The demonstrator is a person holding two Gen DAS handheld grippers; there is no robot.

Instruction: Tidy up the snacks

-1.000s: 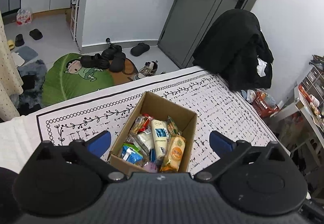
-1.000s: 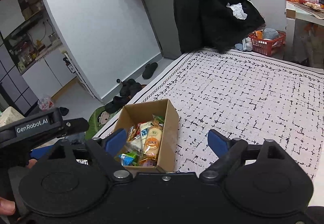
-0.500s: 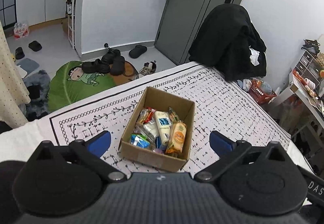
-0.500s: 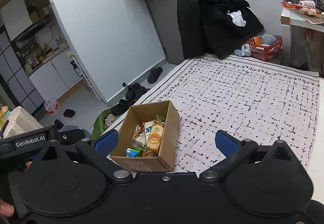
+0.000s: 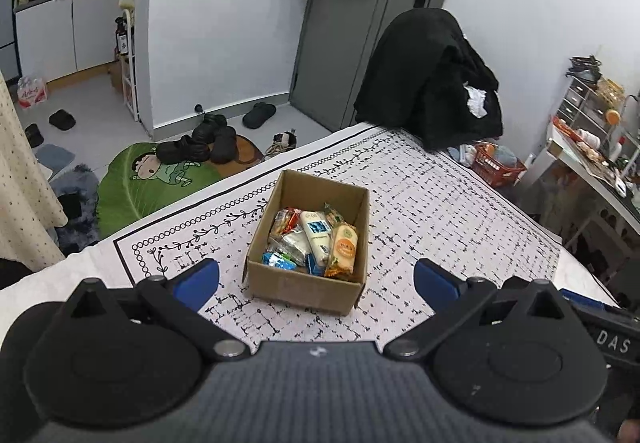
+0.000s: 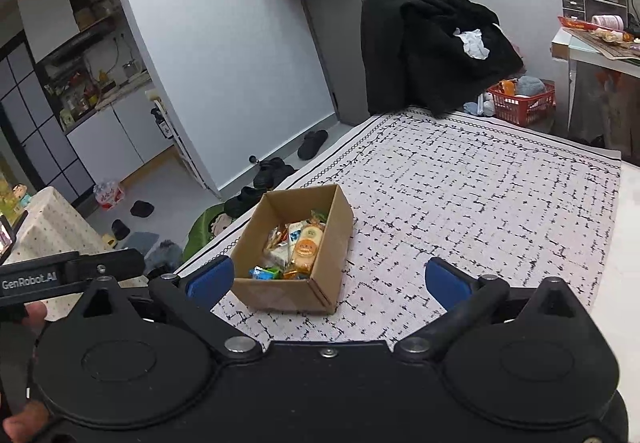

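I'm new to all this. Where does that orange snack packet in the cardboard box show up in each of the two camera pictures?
Left wrist view: the orange snack packet lies just below centre, against the right wall of the cardboard box.
Right wrist view: the packet is left of centre, again by the box's right wall.
Shared landmark: the black coat heaped at the table's far edge.

black coat (image 5: pixel 428 75) draped at tablecloth's (image 5: pixel 440 211) far corner | red basket (image 6: pixel 524 103) on floor beyond | green leaf rug (image 5: pixel 152 179) and dark shoes (image 5: pixel 204 143) past far edge
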